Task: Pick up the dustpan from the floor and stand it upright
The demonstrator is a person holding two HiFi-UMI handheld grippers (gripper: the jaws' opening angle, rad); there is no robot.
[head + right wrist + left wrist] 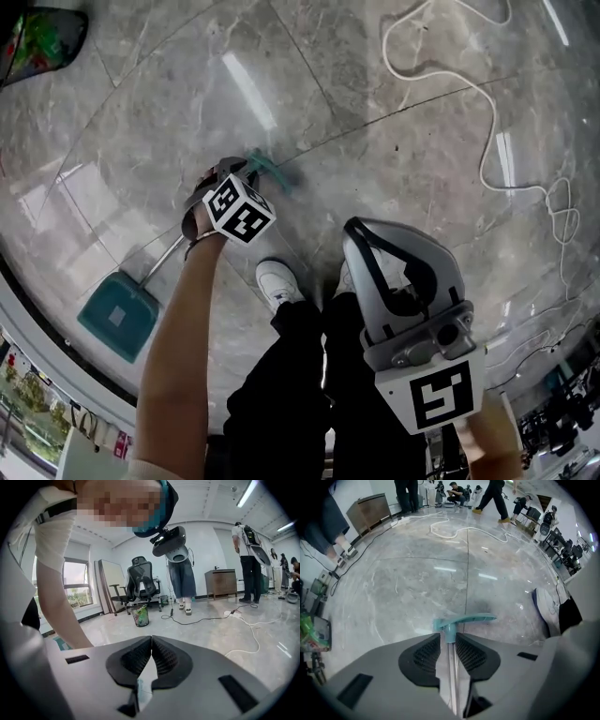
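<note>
A teal dustpan [117, 319] lies on the grey marble floor at the left of the head view, its thin metal handle [165, 258] slanting up to a teal grip [272, 171]. My left gripper [246, 173] is shut on that handle just below the grip. In the left gripper view the metal rod [451, 667] runs between the jaw pads and the teal grip [464, 619] sticks out past them. My right gripper [361, 239] hangs raised at the lower right, shut and holding nothing; its pads [151, 656] meet in the right gripper view.
My white shoe [278, 281] stands close beside the handle. A white cable [487, 131] winds over the floor at the upper right. Several people [492, 494], an office chair [143, 585], a bin [139, 616] and a wooden cabinet [370, 510] are farther off.
</note>
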